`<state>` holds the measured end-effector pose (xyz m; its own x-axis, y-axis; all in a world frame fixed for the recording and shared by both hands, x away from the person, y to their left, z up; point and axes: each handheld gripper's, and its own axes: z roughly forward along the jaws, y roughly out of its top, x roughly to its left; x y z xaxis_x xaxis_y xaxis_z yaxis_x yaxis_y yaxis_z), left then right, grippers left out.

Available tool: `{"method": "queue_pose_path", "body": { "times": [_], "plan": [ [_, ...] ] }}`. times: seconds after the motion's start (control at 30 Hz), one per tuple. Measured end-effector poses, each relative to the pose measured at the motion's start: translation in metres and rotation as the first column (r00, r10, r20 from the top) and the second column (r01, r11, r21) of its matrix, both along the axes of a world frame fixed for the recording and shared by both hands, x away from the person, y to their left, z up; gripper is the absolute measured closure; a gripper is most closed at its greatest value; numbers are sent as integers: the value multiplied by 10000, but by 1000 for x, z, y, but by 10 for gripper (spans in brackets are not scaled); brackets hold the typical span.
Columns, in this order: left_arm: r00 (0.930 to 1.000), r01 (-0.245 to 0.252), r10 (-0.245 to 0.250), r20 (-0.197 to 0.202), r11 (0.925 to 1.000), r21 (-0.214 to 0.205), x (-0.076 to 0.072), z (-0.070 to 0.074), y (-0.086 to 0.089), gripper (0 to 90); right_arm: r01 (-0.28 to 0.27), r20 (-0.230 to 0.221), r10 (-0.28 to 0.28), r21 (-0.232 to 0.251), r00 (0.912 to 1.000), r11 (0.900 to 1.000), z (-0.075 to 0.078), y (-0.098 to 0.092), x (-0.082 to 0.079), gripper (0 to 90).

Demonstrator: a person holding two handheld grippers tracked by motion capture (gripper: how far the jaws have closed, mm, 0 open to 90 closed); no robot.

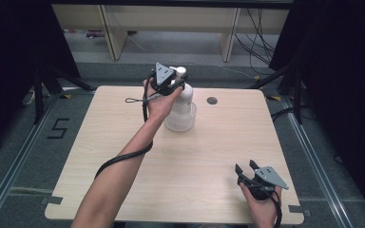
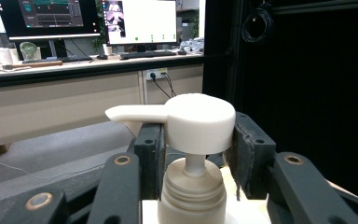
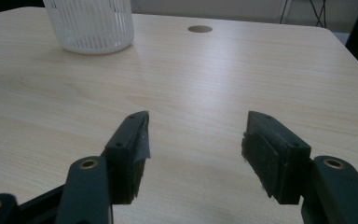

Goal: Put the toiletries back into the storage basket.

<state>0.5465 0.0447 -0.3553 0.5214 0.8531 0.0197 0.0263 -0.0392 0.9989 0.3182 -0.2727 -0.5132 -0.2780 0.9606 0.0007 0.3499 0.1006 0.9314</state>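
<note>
A white pump bottle (image 1: 184,97) stands upright in a clear ribbed cup (image 1: 180,122) at the back middle of the wooden table (image 1: 123,142). My left gripper (image 1: 171,81) is at the bottle's top. In the left gripper view its two pads press on either side of the round white pump head (image 2: 198,122), with the spout pointing left and the threaded collar (image 2: 193,193) below. My right gripper (image 1: 245,167) rests low near the table's front right corner. Its jaws stand wide apart over bare wood in the right gripper view (image 3: 193,135), and the ribbed cup (image 3: 91,25) is far off.
A round cable hole (image 1: 212,100) is in the table right of the bottle. A thin black cord loop (image 1: 133,100) lies left of it. Desks with monitors (image 2: 142,21) stand beyond the table, and black curtains flank it.
</note>
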Motion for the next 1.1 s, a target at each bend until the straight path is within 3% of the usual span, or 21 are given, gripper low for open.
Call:
{"method": "queue_pose_path", "body": {
  "times": [1.1],
  "plan": [
    [9994,86,-82,-341,9999,125,4,-15,-5,589,-24,39,24,-57,10000,10000,0,0,0,409]
  ]
}}
